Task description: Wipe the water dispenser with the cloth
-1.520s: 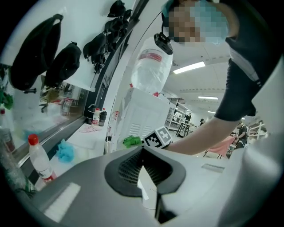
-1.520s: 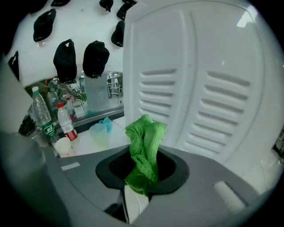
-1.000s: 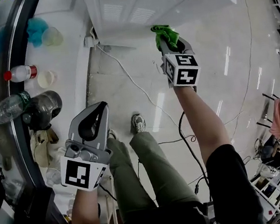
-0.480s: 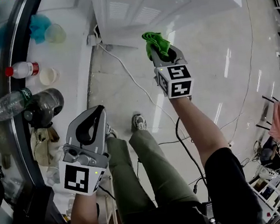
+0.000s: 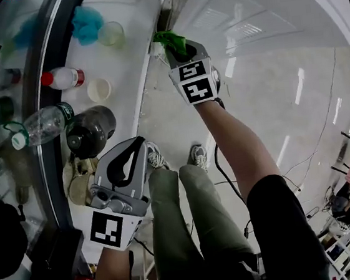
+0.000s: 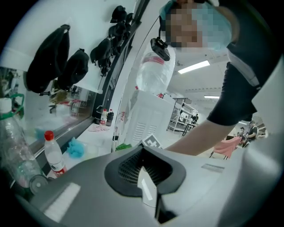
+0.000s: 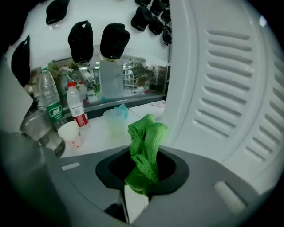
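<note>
The green cloth [image 5: 170, 41] [image 7: 144, 150] sticks up bunched from my right gripper [image 5: 177, 48] [image 7: 141, 179], which is shut on it. In the right gripper view the cloth sits close beside the white louvred side panel of the water dispenser [image 7: 230, 88] [image 5: 248, 15]; I cannot tell whether they touch. My left gripper [image 5: 132, 148] [image 6: 148, 188] hangs low over the person's knees, jaws together with nothing between them. In the left gripper view the dispenser [image 6: 148, 117] carries an upturned water bottle [image 6: 155, 71], with the cloth [image 6: 123, 146] at its base.
A white counter [image 5: 116, 67] runs along the left beside the dispenser. On it stand a red-capped bottle [image 5: 64, 77], a green-labelled bottle [image 5: 41, 125], a dark bottle [image 5: 89, 130], a paper cup [image 5: 99, 89], a clear cup [image 5: 111, 33] and a blue scrubber [image 5: 86, 22]. A cable [image 5: 226, 177] trails on the floor.
My right gripper has carried the cloth leftward and farther out, up to the dispenser's edge next to the counter. The left gripper has stayed low and shut.
</note>
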`<act>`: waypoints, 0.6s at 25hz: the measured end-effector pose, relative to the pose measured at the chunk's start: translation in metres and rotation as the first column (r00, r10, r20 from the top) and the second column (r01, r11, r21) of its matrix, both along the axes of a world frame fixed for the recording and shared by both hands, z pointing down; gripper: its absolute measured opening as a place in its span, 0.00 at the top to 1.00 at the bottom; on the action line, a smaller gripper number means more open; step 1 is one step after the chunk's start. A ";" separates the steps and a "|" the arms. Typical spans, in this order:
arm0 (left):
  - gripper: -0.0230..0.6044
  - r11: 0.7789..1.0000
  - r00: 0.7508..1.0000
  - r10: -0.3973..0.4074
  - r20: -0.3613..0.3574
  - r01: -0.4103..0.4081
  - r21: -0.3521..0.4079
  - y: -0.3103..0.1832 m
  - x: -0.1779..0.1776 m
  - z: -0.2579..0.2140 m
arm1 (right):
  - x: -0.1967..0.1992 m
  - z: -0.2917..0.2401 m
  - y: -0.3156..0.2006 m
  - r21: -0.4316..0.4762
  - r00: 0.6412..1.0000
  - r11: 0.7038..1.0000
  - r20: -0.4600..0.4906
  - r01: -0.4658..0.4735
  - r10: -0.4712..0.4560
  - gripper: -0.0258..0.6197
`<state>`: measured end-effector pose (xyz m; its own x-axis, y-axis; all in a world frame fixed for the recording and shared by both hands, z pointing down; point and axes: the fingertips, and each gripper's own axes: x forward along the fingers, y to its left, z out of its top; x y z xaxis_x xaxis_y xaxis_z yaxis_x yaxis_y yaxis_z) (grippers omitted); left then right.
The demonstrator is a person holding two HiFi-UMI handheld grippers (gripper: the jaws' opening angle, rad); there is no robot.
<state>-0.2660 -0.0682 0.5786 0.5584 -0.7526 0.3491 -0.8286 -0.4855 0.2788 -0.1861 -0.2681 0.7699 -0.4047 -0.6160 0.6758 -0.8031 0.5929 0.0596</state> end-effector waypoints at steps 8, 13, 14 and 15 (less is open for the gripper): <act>0.96 1.000 1.000 0.001 0.003 -0.001 -0.018 -0.006 -0.013 0.011 | 0.035 0.013 -0.027 -0.020 0.991 0.992 -0.044 -0.126 0.125 0.82; 0.96 0.999 1.000 -0.022 -0.013 0.023 0.048 -0.018 0.006 0.003 | 0.107 0.018 -0.012 -0.053 0.961 0.959 -0.022 -0.277 0.277 0.82; 0.96 0.999 1.000 -0.018 -0.014 0.018 0.049 -0.018 0.011 0.002 | 0.127 0.019 -0.008 -0.059 0.949 0.947 -0.020 -0.316 0.315 0.82; 0.96 0.999 1.000 -0.015 -0.016 0.015 0.052 -0.019 0.017 0.001 | 0.148 0.019 -0.004 -0.066 0.934 0.932 -0.018 -0.357 0.357 0.82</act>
